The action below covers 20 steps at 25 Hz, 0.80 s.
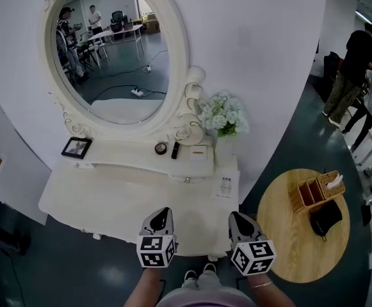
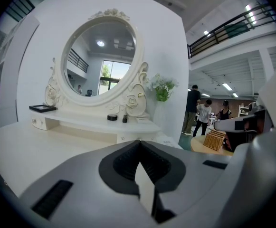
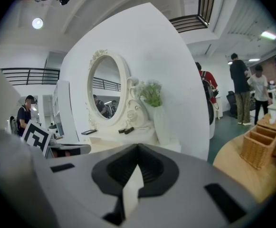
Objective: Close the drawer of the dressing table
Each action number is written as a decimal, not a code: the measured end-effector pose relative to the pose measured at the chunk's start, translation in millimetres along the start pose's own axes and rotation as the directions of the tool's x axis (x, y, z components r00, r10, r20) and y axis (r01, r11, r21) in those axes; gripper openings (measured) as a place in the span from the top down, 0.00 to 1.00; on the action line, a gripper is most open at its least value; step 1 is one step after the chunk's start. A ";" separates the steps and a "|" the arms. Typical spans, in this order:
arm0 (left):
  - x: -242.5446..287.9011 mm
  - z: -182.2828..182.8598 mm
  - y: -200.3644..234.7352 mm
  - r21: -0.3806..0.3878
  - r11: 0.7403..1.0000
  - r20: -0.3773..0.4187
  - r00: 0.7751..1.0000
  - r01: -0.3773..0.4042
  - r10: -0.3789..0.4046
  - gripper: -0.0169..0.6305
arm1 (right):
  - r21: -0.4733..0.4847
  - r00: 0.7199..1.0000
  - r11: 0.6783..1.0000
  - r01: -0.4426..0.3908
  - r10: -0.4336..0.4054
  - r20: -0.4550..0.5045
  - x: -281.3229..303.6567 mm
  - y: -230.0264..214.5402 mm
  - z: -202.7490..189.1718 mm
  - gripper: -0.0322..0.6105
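Left of the mirror [image 1: 112, 50], at its foot, a small black picture frame [image 1: 76, 148] lies on the raised shelf of the dressing table [image 1: 109, 197].

Your left gripper [image 1: 163, 213] hovers below the mirror, over the near edge of the worktop. It points away from you towards the mirror, with its marker cube at the near end and your forearm rising from the bottom edge behind it. Its jaws are pressed together with nothing between them.

Under the mirror's right side, a round black pot [image 1: 161, 148], a black tube [image 1: 175, 150] and a card [image 1: 198, 151] sit in a row on the shelf. The drawer [image 1: 195, 173] is set in the shelf front just below them. Its small knob [image 1: 187, 180] faces you and its front looks about level with the shelf edge.

Your right gripper [image 1: 235, 216] is held beside the left one, apart from it and parallel, off the worktop's right corner. Its jaws are also closed on nothing.

Right of the mirror stands a bunch of pale flowers [image 1: 223, 114]. Further right is a round wooden table [image 1: 282, 261] carrying a wicker organiser [image 1: 314, 190].
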<state>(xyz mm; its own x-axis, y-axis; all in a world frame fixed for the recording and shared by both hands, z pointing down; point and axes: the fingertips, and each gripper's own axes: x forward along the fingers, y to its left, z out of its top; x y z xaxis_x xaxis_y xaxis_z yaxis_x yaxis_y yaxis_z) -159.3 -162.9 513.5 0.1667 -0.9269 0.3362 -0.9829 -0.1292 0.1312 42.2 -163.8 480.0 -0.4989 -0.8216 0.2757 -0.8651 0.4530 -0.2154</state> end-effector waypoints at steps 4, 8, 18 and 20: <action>-1.7 -1.2 2.2 -0.002 1.000 0.000 1.000 -0.002 0.002 0.97 | -0.019 1.000 1.000 -0.004 0.004 -0.005 1.6 0.5 0.6 0.95; -2.9 -0.7 3.2 -0.009 1.000 0.005 1.000 -0.007 0.007 0.97 | -0.030 1.000 0.999 -0.009 0.009 -0.005 2.3 1.8 2.5 0.95; -0.8 1.8 6.8 -0.017 1.000 0.011 1.000 -0.018 0.018 0.97 | -0.030 1.000 0.999 -0.013 0.013 -0.007 7.2 0.6 2.6 0.95; 0.0 1.6 6.6 -0.017 1.000 0.009 1.000 -0.019 0.019 0.97 | -0.028 1.000 1.000 -0.012 0.012 -0.009 8.1 -0.4 2.4 0.95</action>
<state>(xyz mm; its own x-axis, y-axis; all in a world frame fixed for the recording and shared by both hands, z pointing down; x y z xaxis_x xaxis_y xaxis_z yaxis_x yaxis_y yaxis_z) -165.9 -164.3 512.9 0.1476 -0.9324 0.3300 -0.9844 -0.1062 0.1403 38.6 -171.5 480.0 -0.5095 -0.8131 0.2815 -0.8601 0.4724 -0.1925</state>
